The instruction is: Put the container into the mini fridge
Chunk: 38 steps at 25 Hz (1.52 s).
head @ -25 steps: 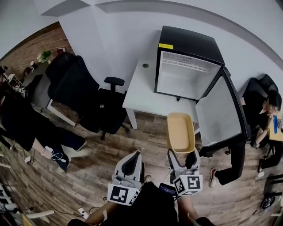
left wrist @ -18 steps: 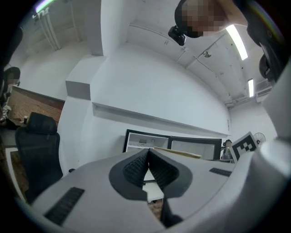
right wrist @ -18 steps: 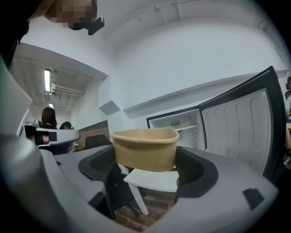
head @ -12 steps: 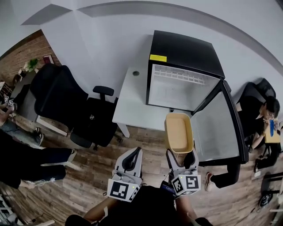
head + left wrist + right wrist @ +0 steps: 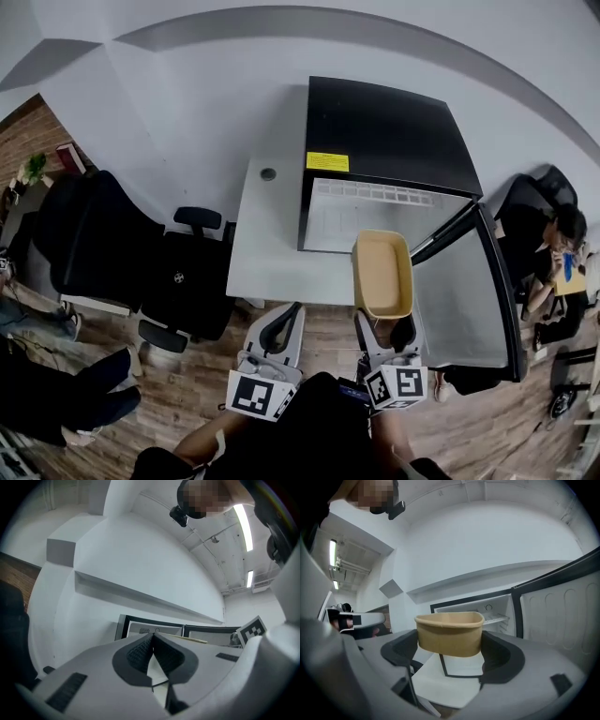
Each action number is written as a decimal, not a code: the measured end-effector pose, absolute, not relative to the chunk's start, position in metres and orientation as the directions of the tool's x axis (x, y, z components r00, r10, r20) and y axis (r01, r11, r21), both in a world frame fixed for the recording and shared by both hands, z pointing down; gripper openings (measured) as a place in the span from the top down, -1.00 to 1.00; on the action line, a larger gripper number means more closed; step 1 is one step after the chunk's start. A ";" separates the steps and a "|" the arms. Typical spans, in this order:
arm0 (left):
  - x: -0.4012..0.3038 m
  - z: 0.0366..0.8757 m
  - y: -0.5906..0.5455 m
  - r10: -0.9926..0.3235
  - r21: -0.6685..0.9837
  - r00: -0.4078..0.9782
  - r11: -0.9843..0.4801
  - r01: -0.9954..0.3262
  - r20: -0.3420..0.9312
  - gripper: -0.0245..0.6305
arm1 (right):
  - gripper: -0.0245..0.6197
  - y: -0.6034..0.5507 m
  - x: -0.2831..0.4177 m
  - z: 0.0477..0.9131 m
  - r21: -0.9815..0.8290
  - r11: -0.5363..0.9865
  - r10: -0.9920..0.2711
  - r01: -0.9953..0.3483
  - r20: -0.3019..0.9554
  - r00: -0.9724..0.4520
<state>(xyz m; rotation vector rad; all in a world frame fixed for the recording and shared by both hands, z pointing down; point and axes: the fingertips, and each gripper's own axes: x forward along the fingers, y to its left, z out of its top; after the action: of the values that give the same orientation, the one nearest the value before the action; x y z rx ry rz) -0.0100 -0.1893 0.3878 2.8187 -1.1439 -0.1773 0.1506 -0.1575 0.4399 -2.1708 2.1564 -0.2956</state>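
Note:
My right gripper (image 5: 380, 330) is shut on a tan, empty paper container (image 5: 382, 274), held up in front of the black mini fridge (image 5: 389, 141). The fridge stands on a white table (image 5: 267, 253) with its door (image 5: 469, 295) swung open to the right. In the right gripper view the container (image 5: 449, 632) sits between the jaws, with the fridge's white inside (image 5: 487, 612) and a wire shelf beyond it. My left gripper (image 5: 278, 330) hangs shut and empty to the left, at the table's near edge. In the left gripper view its pads (image 5: 140, 652) meet, the fridge (image 5: 154, 629) ahead.
Two black office chairs (image 5: 178, 281) stand left of the table. A seated person (image 5: 553, 253) is at the far right behind the open door. A round cable hole (image 5: 269, 174) marks the table top. Wooden floor (image 5: 178, 394) lies below me.
The view has closed in on the fridge and table. The container in my right gripper now overlaps the fridge opening's lower edge; the left gripper has stayed beside it.

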 end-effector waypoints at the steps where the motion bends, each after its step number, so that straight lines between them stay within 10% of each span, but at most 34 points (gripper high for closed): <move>1: -0.008 0.389 -0.198 -0.694 0.135 0.717 -0.718 -0.683 -0.067 0.90 | -0.44 -0.166 0.152 0.440 -0.185 -0.022 -0.996 -0.982 0.090 0.005; 38: 0.073 0.395 -0.321 -0.814 0.141 0.579 -0.580 -0.802 -0.054 0.90 | -0.44 -0.387 0.291 0.486 -0.100 -0.002 -0.986 -0.995 0.167 -0.014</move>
<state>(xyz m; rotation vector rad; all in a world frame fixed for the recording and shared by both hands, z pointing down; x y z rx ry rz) 0.0728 -0.3214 0.3955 2.7001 -1.3868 -0.1723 0.2912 -0.3871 0.4859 -2.2385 2.2522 -0.3019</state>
